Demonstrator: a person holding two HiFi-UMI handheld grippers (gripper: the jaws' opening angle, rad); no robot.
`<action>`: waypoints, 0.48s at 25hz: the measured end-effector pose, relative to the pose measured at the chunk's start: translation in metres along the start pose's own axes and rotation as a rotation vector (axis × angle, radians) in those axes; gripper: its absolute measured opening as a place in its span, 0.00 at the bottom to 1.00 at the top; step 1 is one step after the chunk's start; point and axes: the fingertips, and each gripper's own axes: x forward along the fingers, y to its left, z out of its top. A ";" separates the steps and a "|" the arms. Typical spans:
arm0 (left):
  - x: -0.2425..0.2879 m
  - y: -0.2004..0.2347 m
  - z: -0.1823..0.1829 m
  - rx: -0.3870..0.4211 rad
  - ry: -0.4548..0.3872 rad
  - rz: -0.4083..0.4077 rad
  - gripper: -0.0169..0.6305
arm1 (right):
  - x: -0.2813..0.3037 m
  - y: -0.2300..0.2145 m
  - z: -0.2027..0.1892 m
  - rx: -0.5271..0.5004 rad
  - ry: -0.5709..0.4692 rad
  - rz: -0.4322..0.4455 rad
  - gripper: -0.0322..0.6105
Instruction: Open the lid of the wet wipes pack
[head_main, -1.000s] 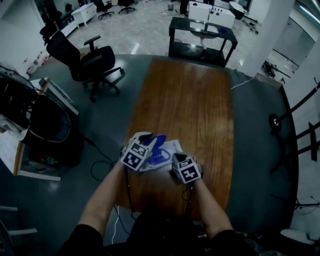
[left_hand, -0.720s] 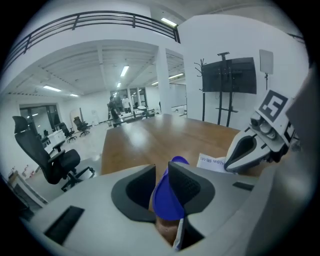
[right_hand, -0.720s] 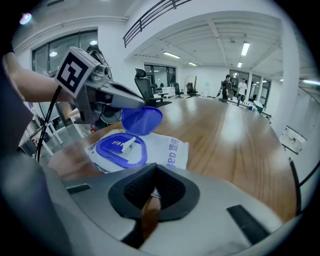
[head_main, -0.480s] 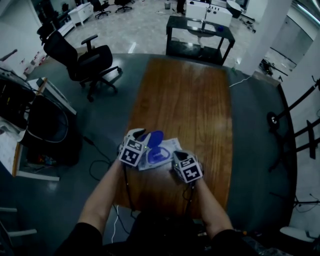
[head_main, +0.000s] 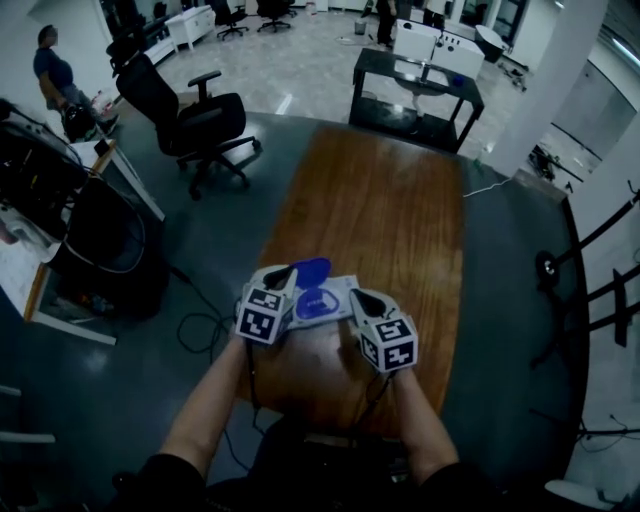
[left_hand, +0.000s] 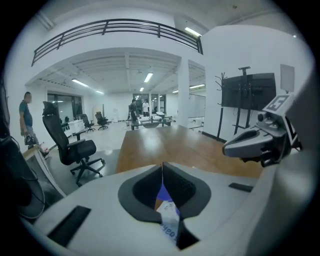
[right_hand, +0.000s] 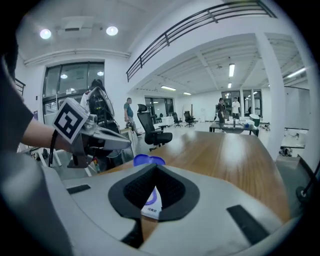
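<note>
wooden table bears wet wipes pack, blue lid raised.

You have two grippers, the left gripper and the right gripper, and one wet wipes pack with one blue lid. You face one wooden table, with one black office chair beside it.

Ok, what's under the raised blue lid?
A blue oval frame on the wet wipes pack shows under the lid. Whether a wipe sits inside it is too small to tell.
</note>
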 end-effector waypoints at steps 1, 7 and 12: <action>-0.007 -0.006 0.004 -0.006 -0.016 0.001 0.05 | -0.006 0.002 0.007 -0.008 -0.023 0.002 0.07; -0.055 -0.043 0.035 -0.046 -0.099 0.020 0.04 | -0.047 0.017 0.056 -0.017 -0.160 0.042 0.07; -0.094 -0.073 0.050 -0.076 -0.159 0.037 0.04 | -0.082 0.037 0.080 -0.016 -0.256 0.094 0.07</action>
